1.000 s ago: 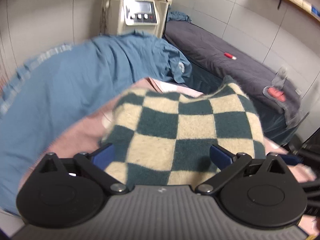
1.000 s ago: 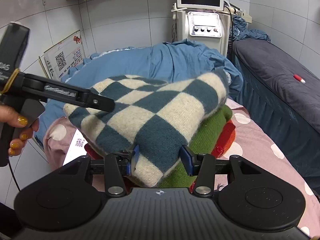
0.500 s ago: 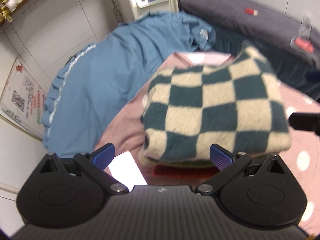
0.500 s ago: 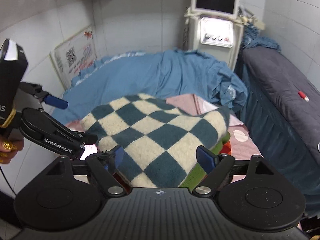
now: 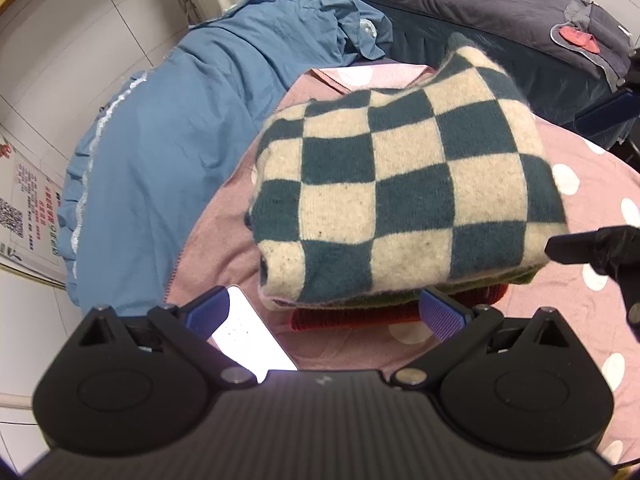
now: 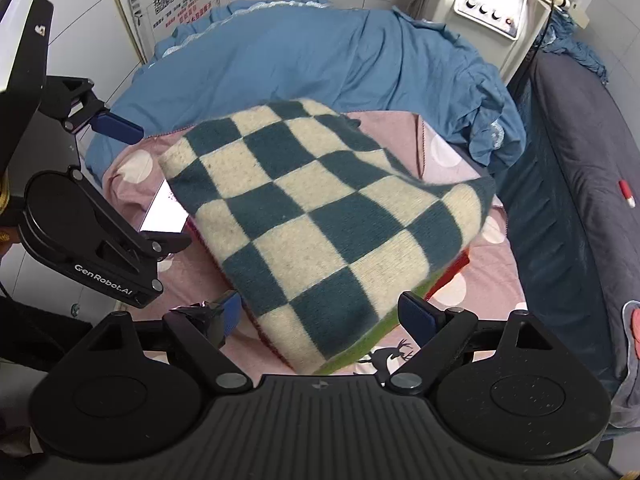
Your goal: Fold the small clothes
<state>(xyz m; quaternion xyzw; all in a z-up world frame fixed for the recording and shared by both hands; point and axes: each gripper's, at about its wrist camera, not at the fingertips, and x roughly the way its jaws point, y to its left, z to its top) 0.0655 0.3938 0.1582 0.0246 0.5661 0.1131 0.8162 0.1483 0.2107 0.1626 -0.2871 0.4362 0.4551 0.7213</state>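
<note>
A folded teal-and-cream checkered knit lies on top of a stack, over a green garment and a red garment, on a pink polka-dot cloth. It also shows in the right wrist view. My left gripper is open and empty, held back above the near edge of the stack. My right gripper is open and empty, above the stack's corner. The left gripper also shows at the left of the right wrist view.
A blue quilt lies behind the stack. A white card or phone rests on the pink cloth beside the stack. A dark grey treatment bed stands to the right, a white machine at the back.
Both grippers have let go of the checkered knit, opened wide and pulled back upward. The knit now rests flat on the stack.
</note>
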